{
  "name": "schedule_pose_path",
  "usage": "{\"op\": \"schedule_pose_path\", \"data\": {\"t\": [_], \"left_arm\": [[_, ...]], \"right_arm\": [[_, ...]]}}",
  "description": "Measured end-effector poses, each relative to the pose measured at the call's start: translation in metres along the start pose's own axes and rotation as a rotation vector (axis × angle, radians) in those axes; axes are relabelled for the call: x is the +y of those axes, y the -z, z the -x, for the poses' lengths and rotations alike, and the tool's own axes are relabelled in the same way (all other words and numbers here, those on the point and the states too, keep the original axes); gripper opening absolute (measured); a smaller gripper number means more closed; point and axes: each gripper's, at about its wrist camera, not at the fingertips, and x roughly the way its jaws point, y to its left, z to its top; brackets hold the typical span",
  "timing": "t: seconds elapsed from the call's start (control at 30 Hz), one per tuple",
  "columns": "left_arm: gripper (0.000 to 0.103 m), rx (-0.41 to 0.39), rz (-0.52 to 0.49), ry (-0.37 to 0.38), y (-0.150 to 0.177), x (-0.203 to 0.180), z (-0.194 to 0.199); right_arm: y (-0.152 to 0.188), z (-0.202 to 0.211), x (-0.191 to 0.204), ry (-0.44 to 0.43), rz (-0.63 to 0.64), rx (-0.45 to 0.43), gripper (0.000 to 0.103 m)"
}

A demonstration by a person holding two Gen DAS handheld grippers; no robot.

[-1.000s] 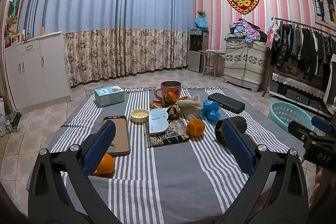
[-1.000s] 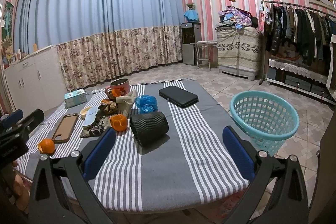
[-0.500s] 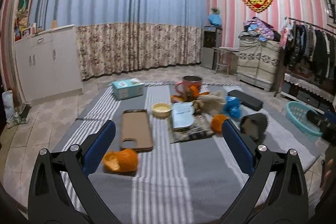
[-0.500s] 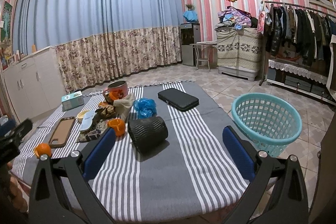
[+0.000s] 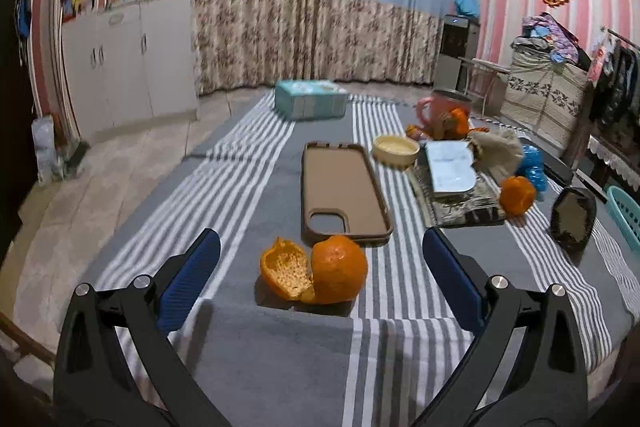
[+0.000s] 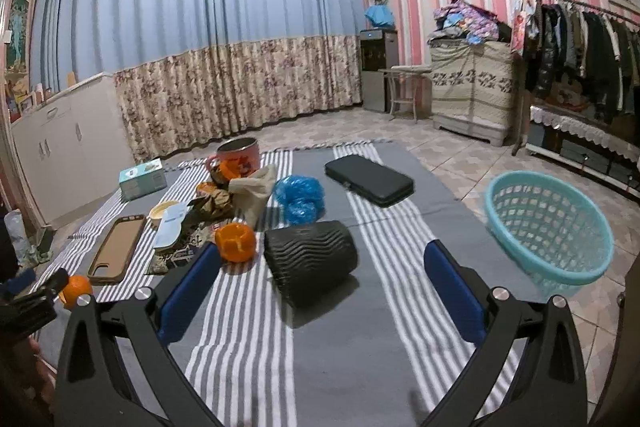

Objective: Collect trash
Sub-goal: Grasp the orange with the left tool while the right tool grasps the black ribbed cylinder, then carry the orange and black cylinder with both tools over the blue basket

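Observation:
An orange peel (image 5: 316, 273) lies on the striped tablecloth (image 5: 240, 187) just ahead of my open, empty left gripper (image 5: 320, 287); it also shows in the right wrist view (image 6: 76, 289). A second orange peel (image 6: 235, 241) lies mid-table, also in the left wrist view (image 5: 517, 195). A crumpled blue bag (image 6: 299, 195), a beige paper bag (image 6: 252, 195) and brown wrappers (image 6: 216, 203) lie near a pink mug (image 6: 236, 157). A teal basket (image 6: 548, 231) stands off the table's right side. My right gripper (image 6: 320, 287) is open and empty, near a black ribbed cylinder (image 6: 310, 261).
A brown phone case (image 5: 344, 191), small yellow bowl (image 5: 395, 149), white lid (image 5: 450, 169), teal tissue box (image 5: 310, 98) and black case (image 6: 368, 179) lie on the table. White cabinets (image 5: 128, 59) stand left, a clothes rack (image 6: 580, 39) right.
My left gripper has swung left and moved closer to the near orange peel, which now sits between its fingers' line. My right gripper has barely moved.

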Motion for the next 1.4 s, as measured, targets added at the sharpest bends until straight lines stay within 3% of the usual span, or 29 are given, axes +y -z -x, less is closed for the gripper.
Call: {"op": "schedule_pose_path", "data": {"t": [0.2,0.47,0.6,0.73,0.93,1.2,1.4], "left_arm": [[0.097,0.085,0.024,-0.03,0.008,0.005,-0.025],[0.08,0.142,0.068,0.032,0.008,0.012,-0.041],[0.077,0.145,0.067,0.048,0.007,0.01,-0.042],[0.065,0.169,0.047,0.06,0.006,0.006,-0.047],[0.047,0.154,0.015,0.081,-0.002,0.002,-0.043],[0.043,0.152,-0.008,0.112,-0.006,-0.003,-0.037],[0.043,0.086,-0.036,0.126,-0.024,-0.007,-0.02]], "right_arm": [[0.006,-0.014,0.007,0.007,0.035,0.049,0.099],[0.011,-0.02,0.008,0.014,0.043,0.088,0.099],[0.01,-0.019,0.011,0.012,0.051,0.083,0.099],[0.009,-0.02,0.012,0.012,0.055,0.083,0.099],[0.01,-0.021,0.01,0.035,0.061,0.088,0.099],[0.012,-0.028,0.002,0.055,0.069,0.114,0.099],[0.006,-0.051,0.0,0.064,0.074,0.147,0.099]]}}
